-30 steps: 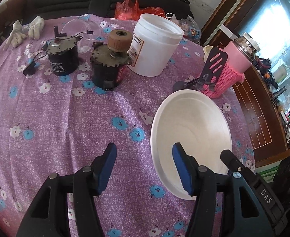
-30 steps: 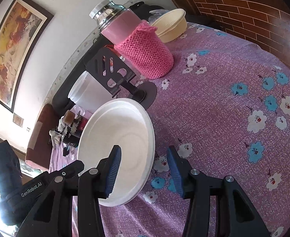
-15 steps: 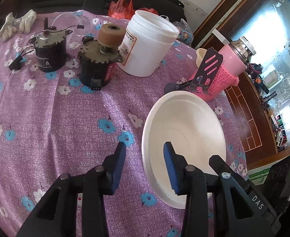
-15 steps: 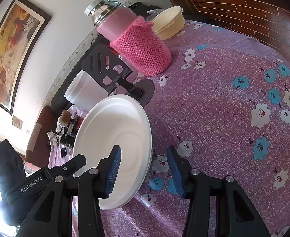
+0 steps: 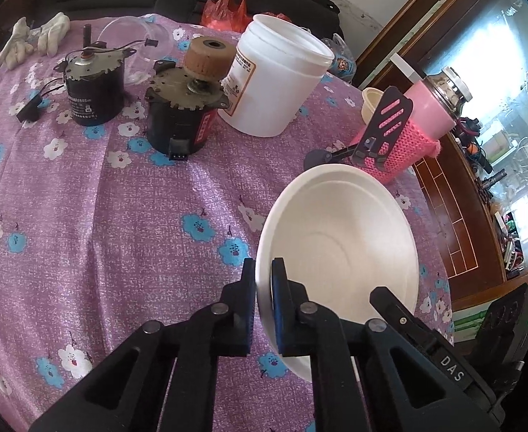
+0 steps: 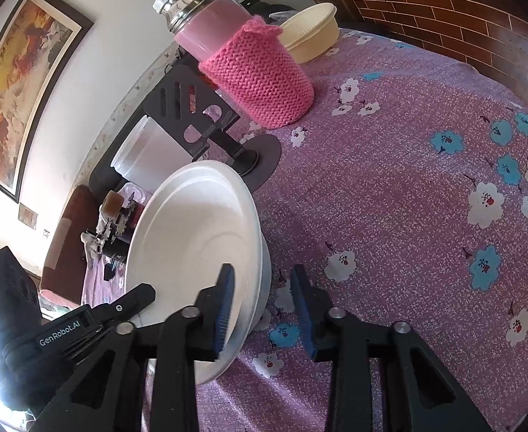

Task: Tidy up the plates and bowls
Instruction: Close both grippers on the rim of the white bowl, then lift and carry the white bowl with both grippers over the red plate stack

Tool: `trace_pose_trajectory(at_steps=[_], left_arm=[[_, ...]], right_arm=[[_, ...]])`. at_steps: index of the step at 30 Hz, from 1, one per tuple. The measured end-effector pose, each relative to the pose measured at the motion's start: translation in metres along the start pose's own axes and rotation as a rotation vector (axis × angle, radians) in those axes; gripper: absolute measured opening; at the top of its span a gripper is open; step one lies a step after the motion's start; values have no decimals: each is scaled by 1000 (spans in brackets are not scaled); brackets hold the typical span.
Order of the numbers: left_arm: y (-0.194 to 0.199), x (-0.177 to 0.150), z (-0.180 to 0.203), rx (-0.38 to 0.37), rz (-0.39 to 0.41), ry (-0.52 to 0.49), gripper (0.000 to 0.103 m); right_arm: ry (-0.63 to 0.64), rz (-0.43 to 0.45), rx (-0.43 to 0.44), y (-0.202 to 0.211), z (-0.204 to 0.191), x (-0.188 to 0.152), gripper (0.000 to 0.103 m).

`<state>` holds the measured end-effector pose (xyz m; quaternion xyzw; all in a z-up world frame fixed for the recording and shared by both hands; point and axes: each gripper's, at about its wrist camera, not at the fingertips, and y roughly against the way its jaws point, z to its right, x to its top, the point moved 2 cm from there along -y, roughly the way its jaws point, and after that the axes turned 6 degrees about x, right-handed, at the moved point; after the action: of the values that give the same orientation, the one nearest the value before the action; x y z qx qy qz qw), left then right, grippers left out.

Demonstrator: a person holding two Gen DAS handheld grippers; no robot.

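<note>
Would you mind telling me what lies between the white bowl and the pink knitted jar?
A black slotted stand on a round base sits between the bowl and jar; both wrist views show it.

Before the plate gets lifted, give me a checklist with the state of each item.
1. Left gripper shut on the near rim of the white plate: ok, its jaws have just closed on it.
2. Right gripper clamped on the opposite rim: not ok; jaws have been closing, but the outer pad still stands clear of the rim.
3. Only one plate in the grip: cannot tell; a second edge seems to show under the rim in the right wrist view.
4. Black stand clear of the plate's far edge: ok, though close.
5. Cream bowl free to receive: cannot tell.
</note>
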<state>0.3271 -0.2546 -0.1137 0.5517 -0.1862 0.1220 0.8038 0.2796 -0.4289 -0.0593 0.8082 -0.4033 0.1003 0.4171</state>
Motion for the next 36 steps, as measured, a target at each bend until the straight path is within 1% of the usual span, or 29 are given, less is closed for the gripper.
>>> trace_pose_trajectory(at_steps=[1, 5, 7, 12, 16, 22, 27, 31, 34, 36], left_arm=[[1, 0, 0, 2, 3, -3, 8], [4, -2, 6, 12, 15, -21, 7], [4, -2, 8, 14, 17, -21, 7], [5, -3, 9, 14, 16, -22, 7], [8, -6, 10, 32, 17, -25, 7], [13, -12, 5, 39, 14, -4, 7], [23, -13, 6, 52, 25, -7, 7], [30, -16, 5, 53, 13, -2, 7], [42, -23, -2, 49, 11, 7, 7], [51, -30, -6, 61, 19, 5, 7]], right_arm=[[-2, 3, 0, 0, 1, 0, 27], [21, 8, -10, -1, -3, -1, 17], [27, 11, -17, -1, -4, -2, 15], [25, 11, -20, -2, -5, -2, 13], [25, 11, -23, 1, -5, -3, 11], [22, 7, -20, 9, -8, -6, 10], [39, 10, -30, 18, -17, -11, 10], [31, -1, -30, 25, -21, -15, 11], [28, -13, -24, 30, -25, -20, 11], [32, -15, -14, 36, -30, -25, 11]])
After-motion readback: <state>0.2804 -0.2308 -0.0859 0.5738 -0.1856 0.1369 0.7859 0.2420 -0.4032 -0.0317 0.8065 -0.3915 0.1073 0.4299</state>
